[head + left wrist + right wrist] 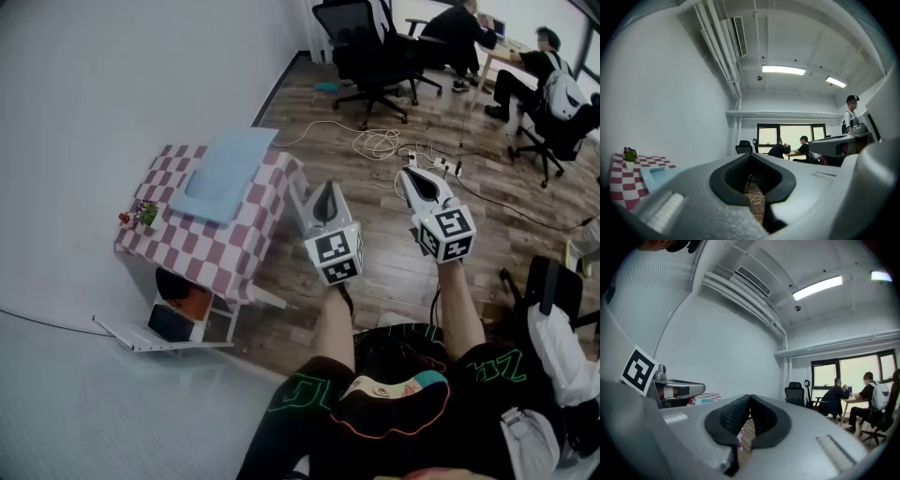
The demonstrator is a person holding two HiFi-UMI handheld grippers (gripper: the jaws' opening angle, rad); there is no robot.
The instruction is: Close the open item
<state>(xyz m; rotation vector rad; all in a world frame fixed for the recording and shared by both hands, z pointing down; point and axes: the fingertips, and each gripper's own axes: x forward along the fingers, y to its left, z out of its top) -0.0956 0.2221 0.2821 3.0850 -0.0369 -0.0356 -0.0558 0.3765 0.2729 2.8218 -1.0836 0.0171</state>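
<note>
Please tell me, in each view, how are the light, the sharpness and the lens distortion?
Head view: even light, sharp, only soft shadow under the checkered table. Left gripper view: strong fisheye bending, dark corners, the ceiling lamp glares, the near left tongs look slightly soft. Right gripper view: same bending, the window is overexposed, the right tongs also soft.

Red-and-white checked cloth (pixel 220 246), pale blue pad (pixel 223 173), white cabinet door (pixel 127 336), brown plank floor (pixel 375 206).

My left gripper (pixel 324 192) and right gripper (pixel 412 176) have grey-white shells, black pads (pixel 727 419) and marker cubes (pixel 336 255). I wear a black shirt (pixel 394 370) with green and orange line print.
</note>
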